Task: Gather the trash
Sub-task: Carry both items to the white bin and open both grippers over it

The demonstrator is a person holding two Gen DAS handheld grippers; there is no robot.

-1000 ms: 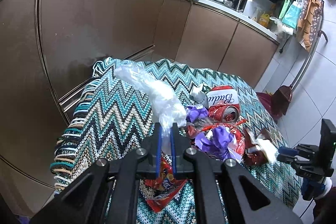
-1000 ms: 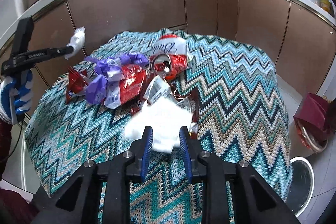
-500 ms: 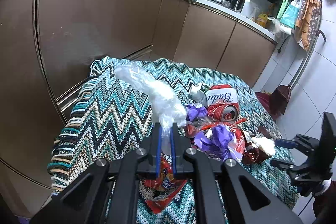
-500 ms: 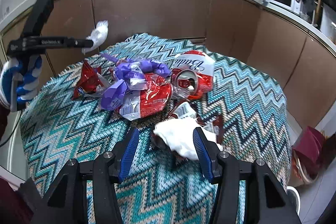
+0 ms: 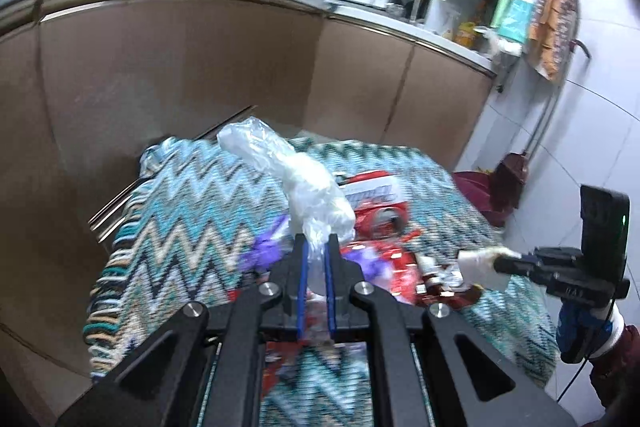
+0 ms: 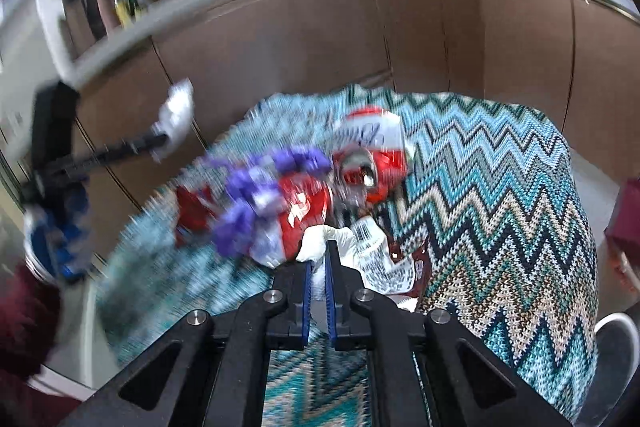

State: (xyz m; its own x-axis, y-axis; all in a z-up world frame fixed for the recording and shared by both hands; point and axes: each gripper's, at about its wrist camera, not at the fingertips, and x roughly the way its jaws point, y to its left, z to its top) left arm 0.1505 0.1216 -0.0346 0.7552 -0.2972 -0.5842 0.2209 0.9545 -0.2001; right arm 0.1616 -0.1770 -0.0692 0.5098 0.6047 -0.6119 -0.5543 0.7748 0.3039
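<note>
While the left claw [image 5: 315, 241] is clenched on a clear plastic bag [image 5: 288, 175] that sticks up past its tips, the right claw [image 6: 318, 259] pinches a white crumpled tissue [image 6: 320, 243] just ahead of it. Beyond both claws, a red crushed can [image 6: 372, 155] and purple wrappers [image 6: 256, 195] lie heaped on the zigzag-clothed worktop [image 6: 500, 187].
</note>
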